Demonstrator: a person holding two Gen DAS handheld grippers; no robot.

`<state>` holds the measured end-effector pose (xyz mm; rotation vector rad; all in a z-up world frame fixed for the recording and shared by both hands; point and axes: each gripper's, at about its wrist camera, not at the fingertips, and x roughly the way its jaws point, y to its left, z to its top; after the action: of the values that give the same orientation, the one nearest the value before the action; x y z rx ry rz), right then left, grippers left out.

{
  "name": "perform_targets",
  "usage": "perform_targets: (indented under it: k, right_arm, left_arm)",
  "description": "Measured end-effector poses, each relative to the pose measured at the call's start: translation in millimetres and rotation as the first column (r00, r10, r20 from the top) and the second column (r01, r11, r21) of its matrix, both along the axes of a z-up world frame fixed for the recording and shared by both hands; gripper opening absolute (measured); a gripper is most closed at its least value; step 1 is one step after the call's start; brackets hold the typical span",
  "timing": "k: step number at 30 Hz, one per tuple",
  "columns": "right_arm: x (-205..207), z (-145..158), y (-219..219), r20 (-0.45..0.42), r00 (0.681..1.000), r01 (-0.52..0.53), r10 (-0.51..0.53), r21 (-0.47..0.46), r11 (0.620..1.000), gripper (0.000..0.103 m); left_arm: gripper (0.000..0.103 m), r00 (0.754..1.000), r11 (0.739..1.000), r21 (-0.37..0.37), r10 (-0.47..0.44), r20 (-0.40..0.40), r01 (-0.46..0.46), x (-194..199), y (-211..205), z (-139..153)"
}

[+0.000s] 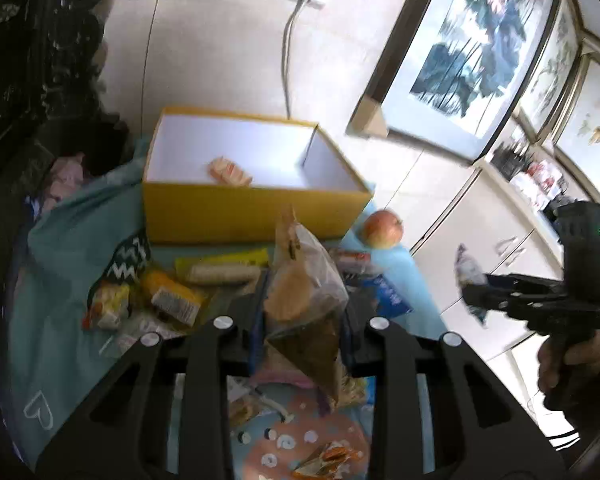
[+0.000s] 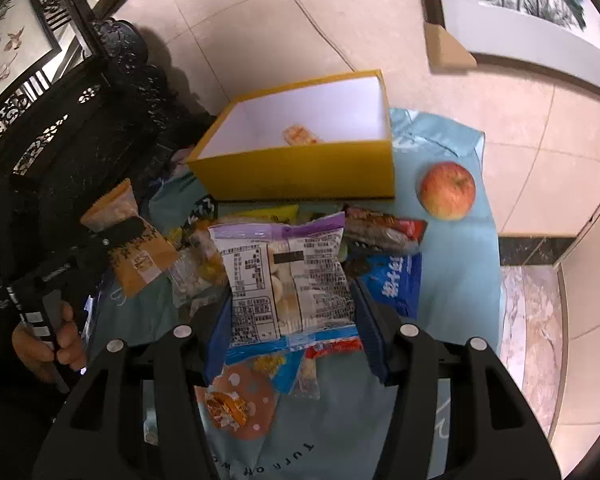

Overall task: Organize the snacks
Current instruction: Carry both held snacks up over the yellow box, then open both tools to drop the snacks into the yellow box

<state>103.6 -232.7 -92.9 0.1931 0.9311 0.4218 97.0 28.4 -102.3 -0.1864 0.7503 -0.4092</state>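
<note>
Left wrist view: left gripper (image 1: 305, 312) pinches an orange-brown snack packet (image 1: 300, 280) standing upright, long axis vertical, before the yellow box (image 1: 256, 212).

Right wrist view: right gripper (image 2: 290, 304) grips a purple-edged snack bag (image 2: 288, 276) lying flat between its fingers, pointing toward the box (image 2: 300, 176).

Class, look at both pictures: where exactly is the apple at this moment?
The apple lies on the blue cloth, just right of the yellow box's front corner in both views, beyond the snack pile and apart from both hand-held grippers.

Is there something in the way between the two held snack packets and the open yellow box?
Nothing visible blocks them. The yellow box is open on top, holding one small snack. The left gripper holds the orange-topped packet and the right gripper the purple-topped packet, above the pile.
</note>
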Motion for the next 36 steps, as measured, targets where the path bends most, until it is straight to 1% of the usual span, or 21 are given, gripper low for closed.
perform_targets:
  k: [5, 8, 10, 12, 14, 16, 18, 20, 21, 22, 23, 24, 25, 26, 27, 28, 29, 30, 34, 35, 36]
  right_arm:
    - [4, 6, 0, 0.013, 1.0, -0.004, 0.003, 0.016, 1.0, 0.056]
    - [8, 2, -1, 0.005, 1.0, 0.0, -0.001, 0.021, 1.0, 0.056]
    - [15, 2, -1, 0.004, 1.0, 0.003, -0.003, 0.02, 1.0, 0.056]
    - [27, 7, 1, 0.019, 1.0, 0.0, 0.0, 0.018, 1.0, 0.056]
    - [49, 21, 4, 0.049, 0.999, -0.005, 0.004, 0.015, 1.0, 0.056]
    - [70, 35, 7, 0.078, 0.997, -0.004, 0.003, 0.012, 1.0, 0.056]
    - [102, 57, 15, 0.118, 0.993, 0.001, -0.002, 0.007, 1.0, 0.056]
    - [127, 74, 22, 0.147, 0.989, 0.013, -0.012, -0.005, 1.0, 0.056]
    - [150, 85, 28, 0.179, 0.983, 0.033, -0.03, -0.016, 0.999, 0.057]
    - [164, 89, 31, 0.187, 0.982, 0.039, -0.035, -0.018, 0.999, 0.063]
    - [181, 89, 35, 0.176, 0.984, 0.049, -0.042, -0.036, 0.998, 0.072]
    - [196, 86, 39, 0.152, 0.987, 0.071, -0.056, -0.091, 0.993, 0.087]
    - [205, 83, 42, 0.13, 0.989, 0.083, -0.066, -0.134, 0.987, 0.091]
    - [208, 80, 43, 0.119, 0.991, 0.085, -0.067, -0.153, 0.985, 0.091]
    - [206, 76, 42, 0.114, 0.991, 0.082, -0.065, -0.152, 0.985, 0.092]
    - [202, 73, 40, 0.114, 0.992, 0.077, -0.061, -0.143, 0.987, 0.092]
    - [195, 66, 37, 0.107, 0.993, 0.072, -0.056, -0.142, 0.987, 0.092]
    - [190, 60, 35, 0.095, 0.994, 0.07, -0.056, -0.152, 0.986, 0.092]
    - [148, 12, 24, 0.031, 0.998, 0.067, -0.062, -0.259, 0.963, 0.092]
    - [133, -3, 20, 0.012, 0.998, 0.066, -0.065, -0.28, 0.958, 0.092]
    - [118, -20, 16, -0.016, 0.997, 0.068, -0.076, -0.294, 0.953, 0.092]
  left_arm:
    - [0.029, 1.0, 0.997, -0.082, 0.005, 0.005, -0.004, 5, 13, 17]
    - [0.029, 0.999, 0.997, -0.068, 0.033, 0.008, -0.033, 9, 17, 19]
    - [0.029, 0.999, 0.997, -0.062, 0.051, -0.006, -0.051, 18, 17, 16]
    - [0.029, 0.998, 0.997, -0.042, 0.068, -0.003, -0.069, 32, 14, 18]
    - [0.029, 0.995, 0.995, -0.035, 0.094, 0.015, -0.094, 52, 10, 26]
    - [0.029, 0.994, 0.993, -0.048, 0.106, 0.035, -0.104, 74, 7, 40]
    - [0.029, 0.99, 0.993, -0.031, 0.116, 0.073, -0.114, 96, 0, 57]
    - [0.03, 0.987, 0.993, -0.011, 0.121, 0.106, -0.121, 123, -8, 75]
    - [0.032, 0.984, 0.991, 0.017, 0.13, 0.122, -0.133, 140, -12, 83]
    - [0.051, 0.983, 0.988, 0.043, 0.144, 0.118, -0.15, 157, -16, 87]
    - [0.088, 0.981, 0.984, 0.061, 0.162, 0.104, -0.169, 169, -16, 88]
    - [0.097, 0.975, 0.973, 0.094, 0.204, 0.088, -0.212, 182, -16, 85]
    - [0.097, 0.968, 0.962, 0.121, 0.237, 0.083, -0.245, 191, -13, 83]
    - [0.097, 0.967, 0.959, 0.133, 0.243, 0.072, -0.251, 195, -12, 81]
    - [0.097, 0.966, 0.956, 0.141, 0.253, 0.056, -0.258, 195, -7, 78]
    - [0.097, 0.964, 0.955, 0.132, 0.26, 0.051, -0.264, 191, -2, 75]
    - [0.097, 0.964, 0.958, 0.105, 0.262, 0.053, -0.267, 182, 6, 72]
    - [0.097, 0.961, 0.956, 0.102, 0.27, 0.051, -0.274, 175, 12, 67]
    - [0.097, 0.947, 0.944, 0.068, 0.321, 0.022, -0.322, 126, 33, 40]
    - [0.097, 0.941, 0.939, 0.073, 0.337, 0.013, -0.337, 113, 36, 31]
    - [0.097, 0.936, 0.933, 0.088, 0.351, -0.005, -0.35, 95, 40, 15]
